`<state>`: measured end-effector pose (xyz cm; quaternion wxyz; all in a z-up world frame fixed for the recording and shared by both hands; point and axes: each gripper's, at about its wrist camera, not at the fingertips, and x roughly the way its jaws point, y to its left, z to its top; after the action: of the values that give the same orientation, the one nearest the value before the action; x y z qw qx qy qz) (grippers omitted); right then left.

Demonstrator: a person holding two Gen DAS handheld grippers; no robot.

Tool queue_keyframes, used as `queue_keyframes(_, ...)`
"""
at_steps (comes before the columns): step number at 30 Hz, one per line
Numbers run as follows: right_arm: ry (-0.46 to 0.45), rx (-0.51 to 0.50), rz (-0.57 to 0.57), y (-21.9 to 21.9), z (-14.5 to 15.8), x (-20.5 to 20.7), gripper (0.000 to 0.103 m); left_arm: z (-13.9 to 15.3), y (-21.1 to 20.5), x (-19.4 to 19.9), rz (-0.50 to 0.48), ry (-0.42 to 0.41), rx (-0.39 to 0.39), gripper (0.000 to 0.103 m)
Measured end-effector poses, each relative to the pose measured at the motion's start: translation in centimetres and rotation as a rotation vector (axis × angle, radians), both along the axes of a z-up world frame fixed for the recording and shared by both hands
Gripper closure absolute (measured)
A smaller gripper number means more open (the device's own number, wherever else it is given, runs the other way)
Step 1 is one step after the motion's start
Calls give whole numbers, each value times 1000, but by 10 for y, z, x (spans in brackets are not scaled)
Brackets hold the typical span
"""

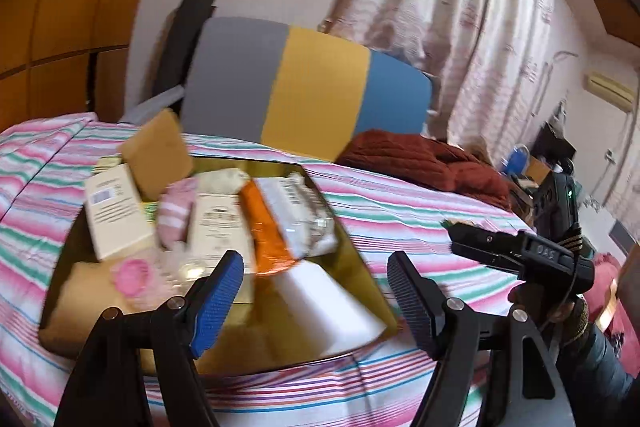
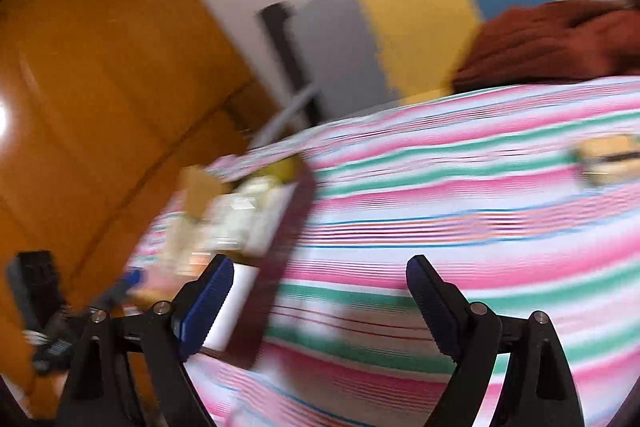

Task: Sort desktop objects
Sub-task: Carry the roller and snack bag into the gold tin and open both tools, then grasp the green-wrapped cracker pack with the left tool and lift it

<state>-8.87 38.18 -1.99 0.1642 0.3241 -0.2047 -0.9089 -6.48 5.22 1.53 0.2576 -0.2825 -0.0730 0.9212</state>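
So both tools are empty right now. Nearest in the left wrist view, the left tool [image 1: 316, 291] hangs with its blue pads spread wide, nothing between them, just over the near edge of the gold tray [image 1: 360, 259] sitting on the striped bedspread [image 1: 400, 211]. No desk here, it's a bed. The right tool [image 2: 320, 303] is spread apart too and holds nothing, hovering above bare stripes beside the tray, though that view is badly smeared.

Inside the tray, a white foam block [image 1: 320, 311] is closest, then an orange packet [image 1: 266, 231] and a cream box [image 1: 116, 211], with a tan card [image 1: 158, 155] at the back.

Looks like the reach-in step, nothing picked yet. Next move probably calls for dropping the left tool onto the foam block and squeezing squarely.
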Motion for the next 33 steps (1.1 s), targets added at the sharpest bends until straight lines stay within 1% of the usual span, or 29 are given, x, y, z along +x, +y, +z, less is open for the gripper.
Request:
queue_keyframes(2,-16,71,-108,32,-4,14,14,2,15,0,-35,-1,-13,27)
queue_keyframes(6,-79,145,-335,99,-17,41,14,6,59,-1,-127,-5,-48,27)
queue_keyframes(9,-127,146,-486,144,-28,62,14,8,96,-3,-205,-11,-79,27)
queue_keyframes(10,-143,142,-533,156,-33,69,14,9,116,-4,-242,-9,-103,27)
queue_keyframes(12,-160,121,-588,171,-42,76,14,8,145,-5,-292,-10,-139,27)
queue_keyframes(14,-126,76,-601,177,-43,83,12,4,180,-8,-352,-17,-186,27)
queue_keyframes(15,-118,69,-603,178,-44,84,8,1,193,-9,-371,-15,-205,27)
queue_keyframes(17,-101,51,-603,179,-46,85,8,-4,231,-13,-426,-14,-264,27)
queue_keyframes(20,-61,-13,-591,185,-47,93,5,-9,271,-21,-471,-15,-311,27)
queue_keyframes(22,-27,-61,-584,189,-49,100,4,-13,297,-33,-498,-27,-334,27)
queue_keyframes(26,8,-86,-566,186,-49,103,1,-21,346,-59,-532,-60,-369,27)
queue_keyframes(29,38,-109,-550,186,-50,104,0,-32,375,-75,-561,-62,-391,27)
queue_keyframes(33,56,-121,-538,184,-51,105,0,-43,406,-92,-640,-47,-393,27)
